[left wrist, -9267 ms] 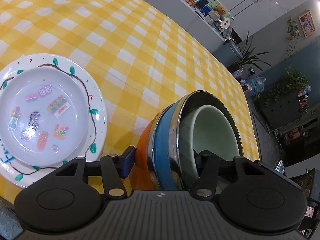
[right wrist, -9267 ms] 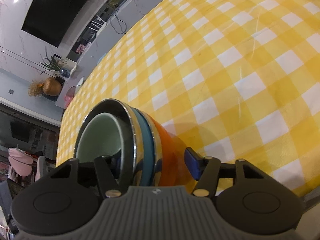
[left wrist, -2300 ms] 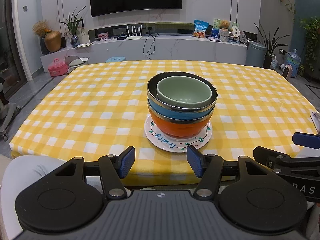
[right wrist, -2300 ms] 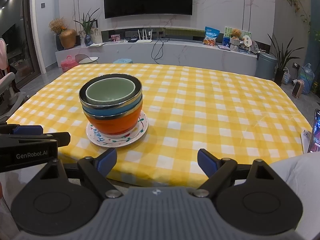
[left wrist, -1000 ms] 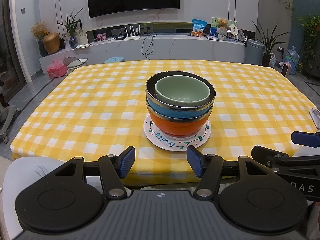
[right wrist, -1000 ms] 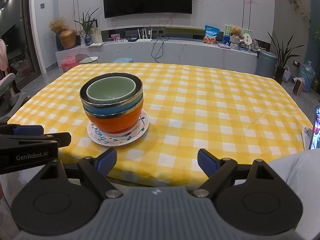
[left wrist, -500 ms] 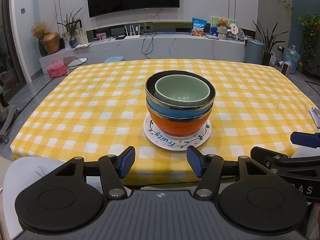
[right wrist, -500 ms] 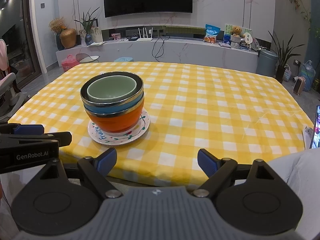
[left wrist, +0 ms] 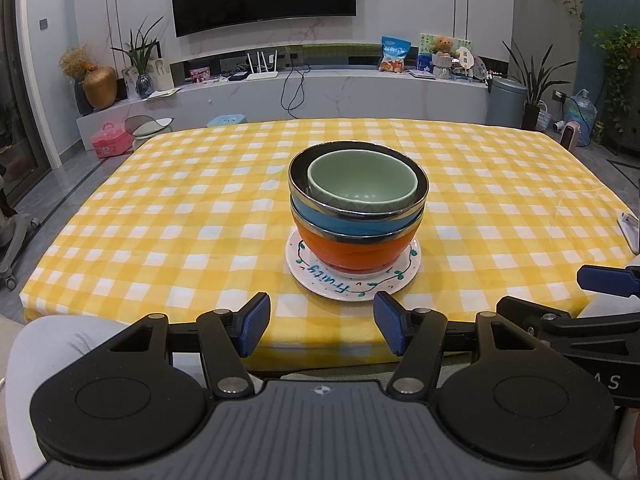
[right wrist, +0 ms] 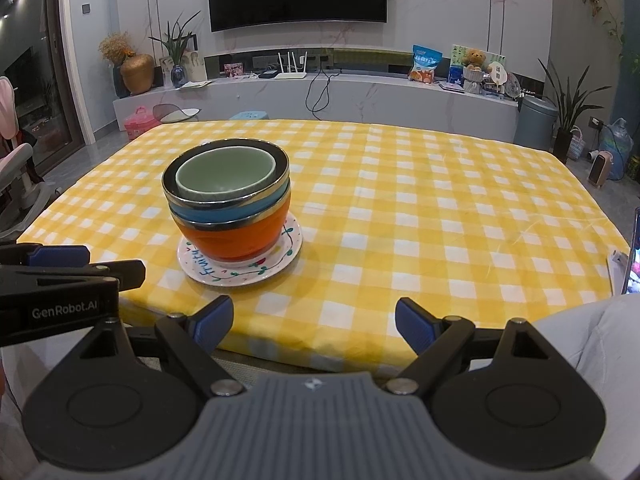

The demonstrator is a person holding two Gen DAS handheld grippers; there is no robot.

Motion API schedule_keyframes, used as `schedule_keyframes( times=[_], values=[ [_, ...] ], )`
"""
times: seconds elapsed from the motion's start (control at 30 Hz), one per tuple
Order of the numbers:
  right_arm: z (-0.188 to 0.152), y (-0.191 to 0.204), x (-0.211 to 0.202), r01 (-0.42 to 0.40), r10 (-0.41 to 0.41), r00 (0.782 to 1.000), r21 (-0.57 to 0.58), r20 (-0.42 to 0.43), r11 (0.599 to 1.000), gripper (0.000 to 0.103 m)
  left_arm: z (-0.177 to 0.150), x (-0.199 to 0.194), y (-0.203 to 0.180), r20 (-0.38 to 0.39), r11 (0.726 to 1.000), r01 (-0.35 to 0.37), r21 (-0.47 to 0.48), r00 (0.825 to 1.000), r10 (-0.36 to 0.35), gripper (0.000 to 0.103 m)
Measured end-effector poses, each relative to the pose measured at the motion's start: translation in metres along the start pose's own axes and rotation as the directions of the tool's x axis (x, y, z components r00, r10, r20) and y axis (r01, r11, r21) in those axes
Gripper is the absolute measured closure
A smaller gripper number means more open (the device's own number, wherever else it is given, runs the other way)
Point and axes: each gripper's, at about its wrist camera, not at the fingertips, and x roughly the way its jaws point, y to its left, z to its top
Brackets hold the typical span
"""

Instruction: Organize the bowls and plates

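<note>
Nested bowls stand on a white plate (left wrist: 340, 284) (right wrist: 280, 264) with green leaf drawings: an orange bowl (left wrist: 352, 252) (right wrist: 236, 240) at the bottom, a blue bowl (left wrist: 344, 222) (right wrist: 192, 213) in it, and a pale green bowl (left wrist: 362, 184) (right wrist: 226, 174) on top. The stack sits near the front edge of the yellow checked table (left wrist: 160, 216) (right wrist: 440, 208). My left gripper (left wrist: 321, 328) is open and empty, held back off the table's front edge. My right gripper (right wrist: 314, 322) is also open and empty, off the same edge, to the right of the stack.
A person's knees in light trousers (left wrist: 52, 344) (right wrist: 592, 332) show below the table edge. A phone (right wrist: 632, 256) stands at the table's right edge. Behind the table are a TV, a low marble shelf with plants and a grey bin (right wrist: 534, 122).
None within the last second. Some nine seconds ago both grippers held the tilted bowl stack beside the plates; now the stack stands on the plate and both grippers are drawn back.
</note>
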Motion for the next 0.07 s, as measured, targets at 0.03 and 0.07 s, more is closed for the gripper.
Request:
schedule_keyframes(
  times=[0.03, 0.07],
  values=[
    [-0.0002, 0.0004, 0.0000, 0.000, 0.000, 1.000, 0.000, 0.000, 1.000, 0.016, 0.0000, 0.0000, 0.0000, -0.001, 1.000, 0.000, -0.001, 1.000, 0.000, 0.033],
    [0.0000, 0.0001, 0.0000, 0.000, 0.000, 1.000, 0.000, 0.000, 1.000, 0.016, -0.0001, 0.0000, 0.0003, -0.002, 1.000, 0.000, -0.002, 1.000, 0.000, 0.033]
  ],
)
